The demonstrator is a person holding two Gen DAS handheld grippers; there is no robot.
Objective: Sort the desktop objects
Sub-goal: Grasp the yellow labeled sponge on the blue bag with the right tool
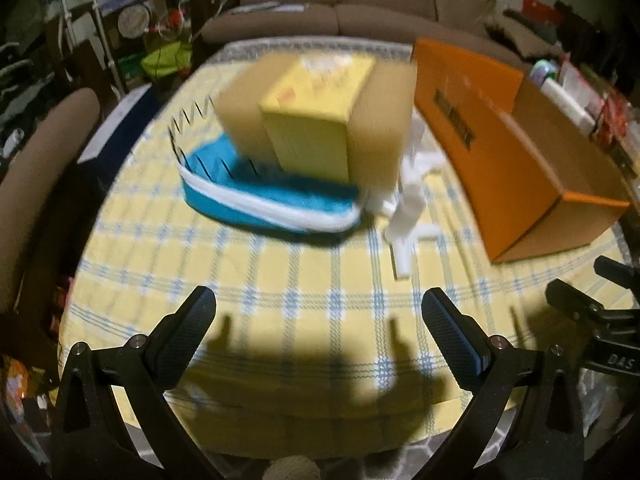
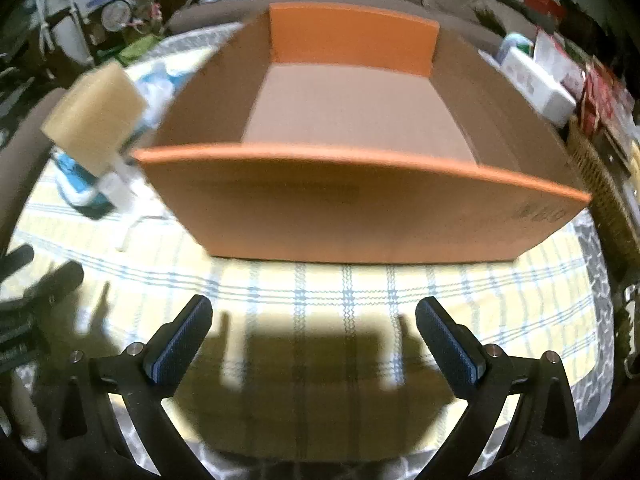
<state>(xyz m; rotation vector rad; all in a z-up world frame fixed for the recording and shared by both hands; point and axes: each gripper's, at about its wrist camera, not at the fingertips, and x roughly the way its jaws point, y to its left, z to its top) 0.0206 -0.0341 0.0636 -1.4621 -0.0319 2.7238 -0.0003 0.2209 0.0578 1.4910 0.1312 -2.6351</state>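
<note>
— Grippers first: what do they hold?
— Nothing. The left gripper (image 1: 318, 312) and the right gripper (image 2: 314, 320) both hang with jaws wide apart above the near edge of the counter (image 1: 280, 280), over its yellow checked cloth.
— And farther in?
— Mid-counter sits a blue basket (image 1: 272, 200) carrying a yellow box (image 1: 316, 120) between tan blocks. White plastic pieces (image 1: 408, 200) lie just beside it. Toward the right edge stands an open orange box (image 2: 360, 200), its inside bare.
</note>
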